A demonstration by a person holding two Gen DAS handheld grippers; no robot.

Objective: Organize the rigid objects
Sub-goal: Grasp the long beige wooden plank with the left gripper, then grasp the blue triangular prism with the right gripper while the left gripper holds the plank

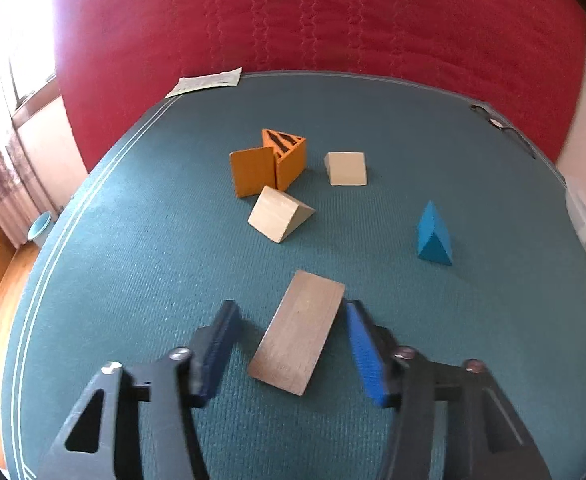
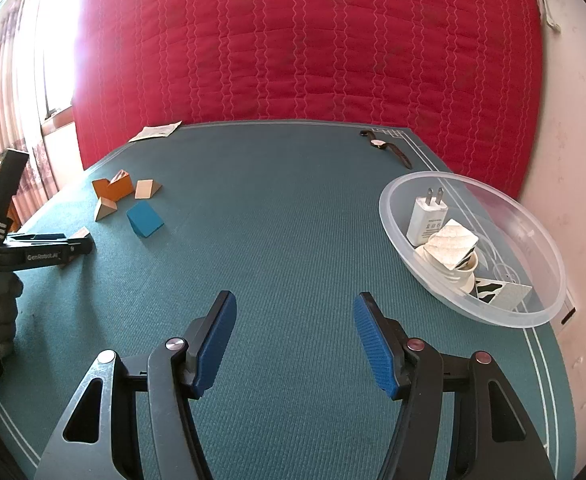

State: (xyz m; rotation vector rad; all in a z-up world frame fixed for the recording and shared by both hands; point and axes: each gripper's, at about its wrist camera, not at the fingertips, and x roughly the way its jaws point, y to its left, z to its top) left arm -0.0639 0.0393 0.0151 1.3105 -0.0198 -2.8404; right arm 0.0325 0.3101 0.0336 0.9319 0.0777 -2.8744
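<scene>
Left gripper [image 1: 289,354] spread wide, straddling the plain wood block [image 1: 298,332] on the counter [image 1: 133,280], neither pad touching; likely lined up for a pinch. Remaining blocks [image 1: 271,168] sit clustered beyond it. Right gripper [image 2: 295,344] released, holding nothing, probably waiting near the clear bowl [image 2: 549,240], which holds sorted items.

Wedges: three plain wood [image 1: 298,332], two orange [image 1: 253,173], one blue [image 1: 434,232].
</scene>
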